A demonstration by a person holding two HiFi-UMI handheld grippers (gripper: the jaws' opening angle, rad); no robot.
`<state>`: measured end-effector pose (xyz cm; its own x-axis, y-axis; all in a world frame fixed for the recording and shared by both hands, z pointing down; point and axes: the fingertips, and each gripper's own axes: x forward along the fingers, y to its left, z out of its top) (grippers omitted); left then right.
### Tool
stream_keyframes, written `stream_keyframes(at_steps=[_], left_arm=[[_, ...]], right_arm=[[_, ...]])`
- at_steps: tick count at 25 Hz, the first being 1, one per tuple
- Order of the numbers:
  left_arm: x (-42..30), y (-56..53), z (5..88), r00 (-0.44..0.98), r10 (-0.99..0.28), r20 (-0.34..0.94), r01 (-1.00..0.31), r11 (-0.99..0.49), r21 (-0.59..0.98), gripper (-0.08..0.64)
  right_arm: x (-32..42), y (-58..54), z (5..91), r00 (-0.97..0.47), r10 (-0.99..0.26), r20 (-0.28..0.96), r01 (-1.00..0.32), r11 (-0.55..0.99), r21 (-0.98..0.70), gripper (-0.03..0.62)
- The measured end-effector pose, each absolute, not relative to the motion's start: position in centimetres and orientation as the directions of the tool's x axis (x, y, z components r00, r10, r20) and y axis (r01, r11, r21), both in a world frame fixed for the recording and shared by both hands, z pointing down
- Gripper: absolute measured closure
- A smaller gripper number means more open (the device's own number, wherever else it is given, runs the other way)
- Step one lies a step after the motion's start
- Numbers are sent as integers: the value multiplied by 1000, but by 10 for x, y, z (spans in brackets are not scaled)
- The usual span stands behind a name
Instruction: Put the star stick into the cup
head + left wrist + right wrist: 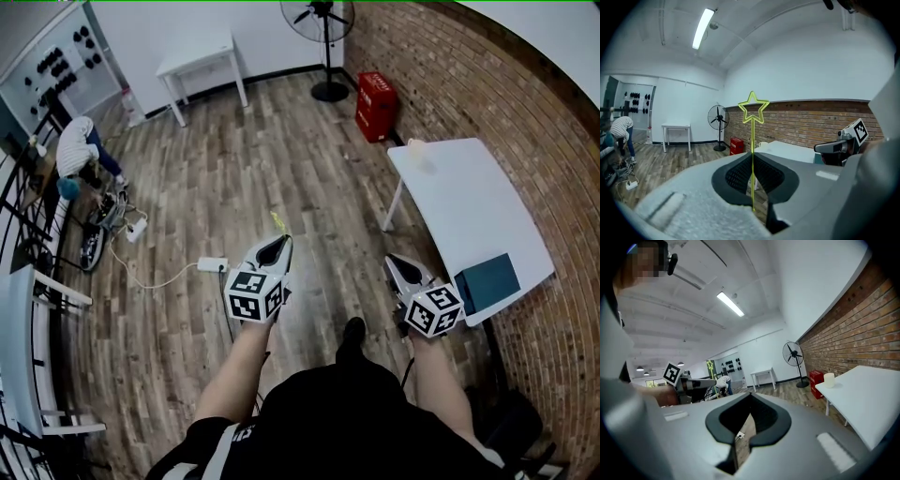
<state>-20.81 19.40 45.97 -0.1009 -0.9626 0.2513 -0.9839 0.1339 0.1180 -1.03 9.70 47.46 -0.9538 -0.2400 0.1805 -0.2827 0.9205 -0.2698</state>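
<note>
My left gripper is shut on the thin yellow star stick, which stands up out of the closed jaws with its star outline at the top. In the head view the star shows just ahead of the gripper, over the wooden floor. The pale cup stands on the far corner of the white table to the right; it also shows as the cup and cup. My right gripper is held beside the table's near end, shut, with nothing in it.
A teal notebook lies on the table's near end. A brick wall runs along the right, with a red box and a standing fan against it. A person bends over far left; a power strip and cables lie on the floor.
</note>
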Motion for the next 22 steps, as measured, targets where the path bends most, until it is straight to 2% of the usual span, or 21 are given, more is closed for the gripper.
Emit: stream_keyframes(at_steps=[13,22], left_arm=[[-235,-26,460,-5,-951,308,-995,35,93,545],[-241,-118,460,47,-958,283,-993,-15,114,546]], right_arm=[[-44,-94,491,-944,-273,186,-321,888,-328,592],[-56,-166,489,-940,-277,198,-327,896,-300,592]])
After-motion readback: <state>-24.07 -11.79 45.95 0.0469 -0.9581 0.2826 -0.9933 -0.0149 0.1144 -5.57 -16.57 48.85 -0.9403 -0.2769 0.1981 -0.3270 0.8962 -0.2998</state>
